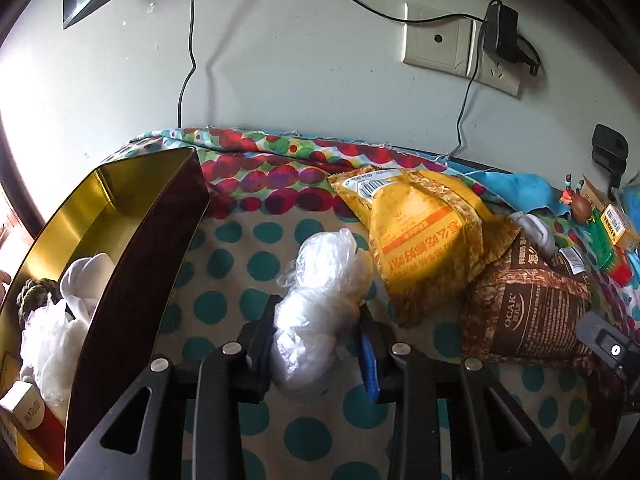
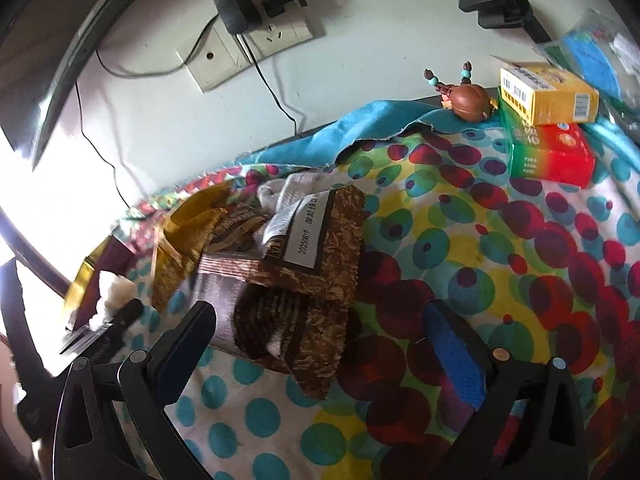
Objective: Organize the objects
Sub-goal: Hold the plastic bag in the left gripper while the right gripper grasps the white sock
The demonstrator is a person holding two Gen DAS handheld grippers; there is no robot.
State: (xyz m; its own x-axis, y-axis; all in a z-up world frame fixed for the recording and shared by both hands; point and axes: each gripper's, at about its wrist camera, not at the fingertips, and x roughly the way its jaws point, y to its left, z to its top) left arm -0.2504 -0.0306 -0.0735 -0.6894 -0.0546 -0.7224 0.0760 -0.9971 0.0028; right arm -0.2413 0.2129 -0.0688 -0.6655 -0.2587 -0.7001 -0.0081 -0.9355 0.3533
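L gripper (image 1: 318, 332) clamped on crumpled plastic bag (image 1: 320, 296); gold tin (image 1: 120, 216) to its left; R gripper (image 2: 320, 344) spread wide, nothing gripped, brown packet (image 2: 288, 280) just ahead.

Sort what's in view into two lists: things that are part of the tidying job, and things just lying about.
Part of the job:
- left gripper, shut on the clear plastic bag
- gold-lined tin, already holding items
- yellow packet
- brown packet
- right gripper, open
- stacked boxes, probably

Just lying about:
- wall socket
- charger
- spotted cloth
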